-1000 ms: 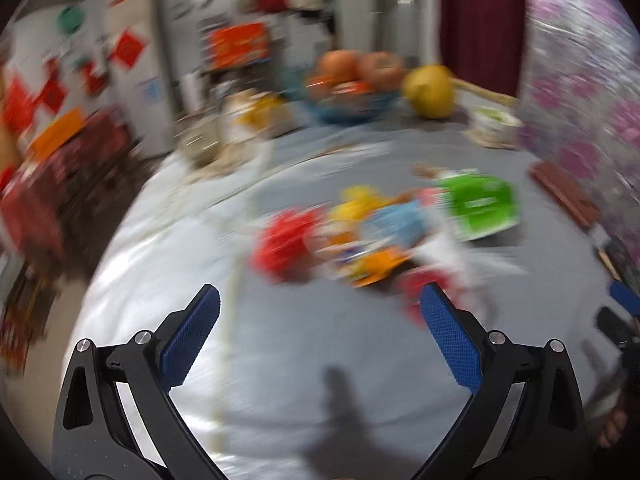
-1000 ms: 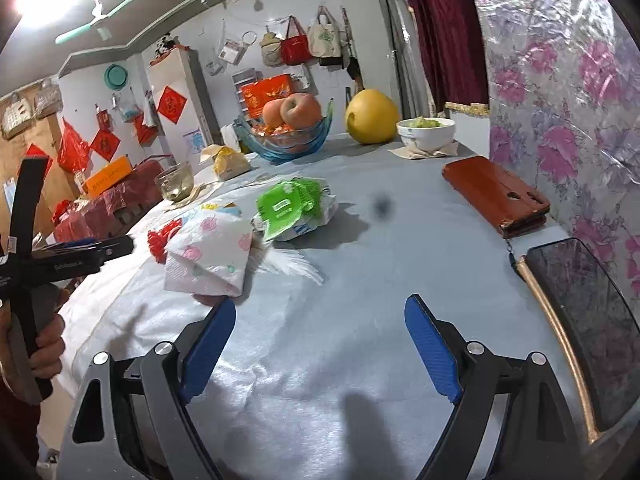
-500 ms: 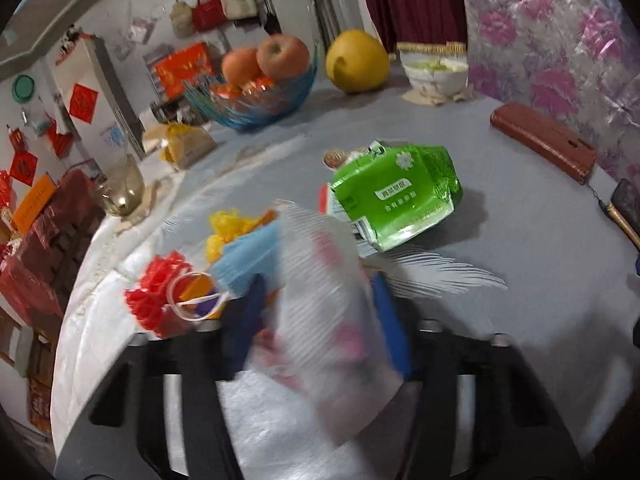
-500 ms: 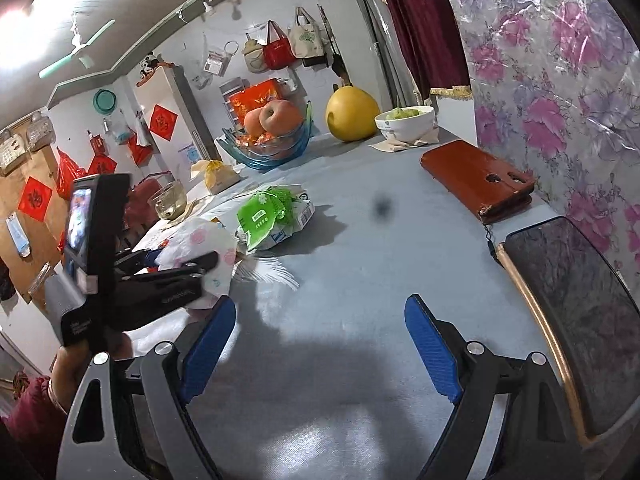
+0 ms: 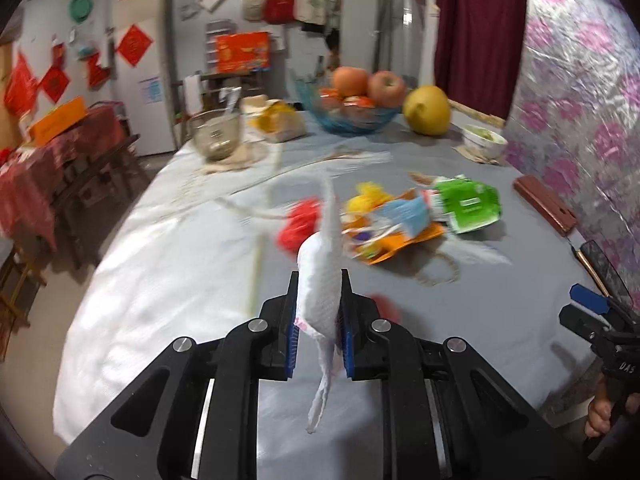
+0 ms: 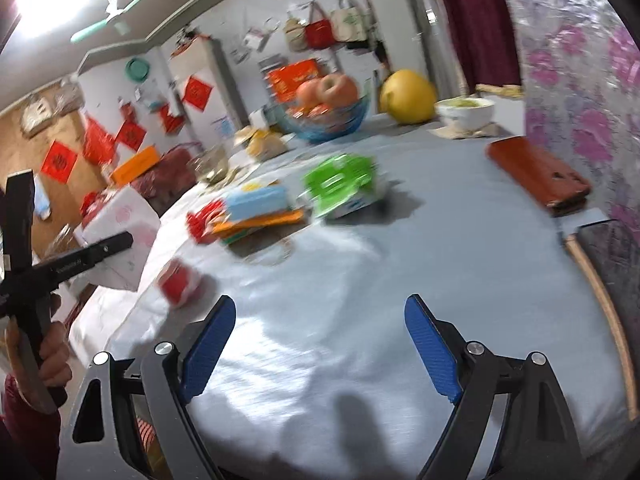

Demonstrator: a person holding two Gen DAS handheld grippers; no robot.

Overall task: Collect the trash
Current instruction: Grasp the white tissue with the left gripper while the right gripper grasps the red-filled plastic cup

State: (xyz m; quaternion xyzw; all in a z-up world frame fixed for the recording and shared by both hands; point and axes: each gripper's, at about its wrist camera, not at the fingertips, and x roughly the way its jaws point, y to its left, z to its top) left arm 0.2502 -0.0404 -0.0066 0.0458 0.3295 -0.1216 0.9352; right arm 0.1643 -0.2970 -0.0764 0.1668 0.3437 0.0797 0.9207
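Note:
My left gripper (image 5: pixel 319 312) is shut on a white tissue pack with pink flowers (image 5: pixel 322 280) and holds it above the grey table, near its front left edge. The same pack (image 6: pixel 120 236) shows in the right wrist view at the left, held off the table's side. A pile of wrappers lies mid-table: a green packet (image 5: pixel 468 206), a blue and orange wrapper (image 5: pixel 400 220), red plastic (image 5: pixel 298 224). A small red piece (image 6: pixel 180 282) lies nearer the front. My right gripper (image 6: pixel 320 340) is open and empty above the front of the table.
A blue fruit bowl with apples (image 5: pixel 352 108), a yellow pomelo (image 5: pixel 426 110), a white bowl (image 5: pixel 484 142) and a glass cup (image 5: pixel 216 134) stand at the back. A brown wallet (image 6: pixel 540 178) and a dark tablet (image 6: pixel 612 280) lie along the right edge by the floral wall.
My left gripper closed on the tissue pack, lifted it off the pile and pulled back to the left. The wrappers under it now show. My right gripper stayed open.

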